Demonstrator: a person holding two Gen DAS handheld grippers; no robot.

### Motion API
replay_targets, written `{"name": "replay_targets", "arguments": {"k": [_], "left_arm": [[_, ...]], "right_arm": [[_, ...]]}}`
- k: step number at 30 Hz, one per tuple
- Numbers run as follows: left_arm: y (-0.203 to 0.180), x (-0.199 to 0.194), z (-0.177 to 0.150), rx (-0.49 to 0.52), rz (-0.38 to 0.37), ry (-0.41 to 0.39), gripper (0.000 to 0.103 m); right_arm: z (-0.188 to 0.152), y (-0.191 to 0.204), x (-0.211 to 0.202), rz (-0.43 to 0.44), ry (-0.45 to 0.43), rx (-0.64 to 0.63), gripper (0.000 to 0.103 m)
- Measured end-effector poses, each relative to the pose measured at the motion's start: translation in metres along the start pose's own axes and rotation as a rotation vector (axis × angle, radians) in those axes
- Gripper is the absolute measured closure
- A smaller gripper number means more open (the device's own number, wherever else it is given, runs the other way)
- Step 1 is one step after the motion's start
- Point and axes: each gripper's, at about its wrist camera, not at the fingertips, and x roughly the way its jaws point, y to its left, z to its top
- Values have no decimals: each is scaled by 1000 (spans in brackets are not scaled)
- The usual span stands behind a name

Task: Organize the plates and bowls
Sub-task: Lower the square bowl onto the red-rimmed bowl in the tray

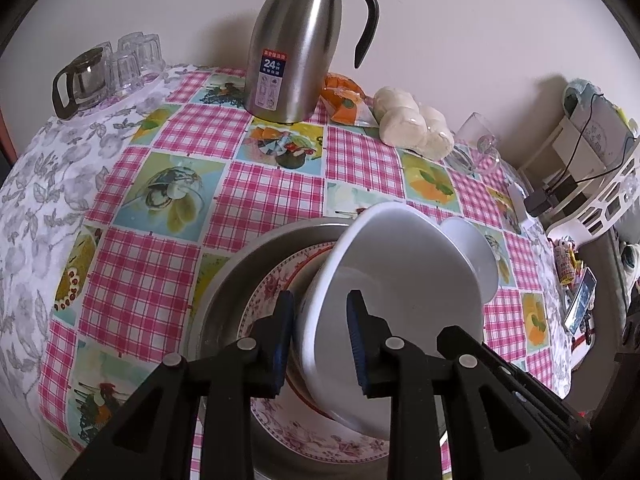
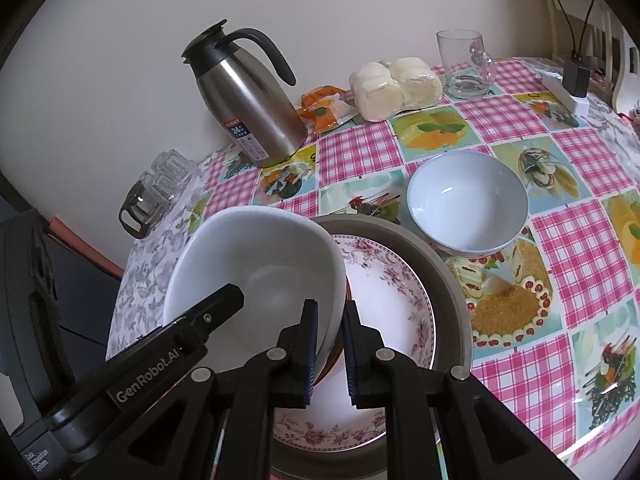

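- The grey metal basin (image 2: 452,280) sits on the table (image 2: 560,248), and everything below is placed by it.
- Inside the basin lies a floral plate (image 2: 396,292), flat, its pink-rose rim showing on the side toward the second bowl.
- A large white bowl (image 2: 256,264) is tilted over the plate, its open side turned toward the thermos; its lower edge is down near the plate, though actual contact cannot be made out.
- The left hand-held gripper (image 1: 320,344) straddles the near rim of that bowl, one finger outside the wall and one inside; the pads look set against the rim, clamped on it.
- The right hand-held gripper (image 2: 330,348) grips the bowl's rim on the side facing the plate's centre, its blue pads (image 2: 311,340) pressed close to either face of the wall.
- A second, smaller white bowl (image 2: 468,204) stands upright on the table just beyond the basin, close to its rim.
- A steel thermos (image 2: 244,96) stands well beyond the basin, by the wall.
- Wrapped buns (image 2: 396,84) and a glass mug (image 2: 466,64) lie farther still, past the second bowl.
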Motion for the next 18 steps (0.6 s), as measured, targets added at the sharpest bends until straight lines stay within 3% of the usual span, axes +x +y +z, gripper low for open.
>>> {"name": "replay_targets", "arguments": {"k": [18], "left_arm": [[-10,-4,-2,66,63,-9,68]], "right_arm": [[0,0,-1,5,-4,7,88]]}}
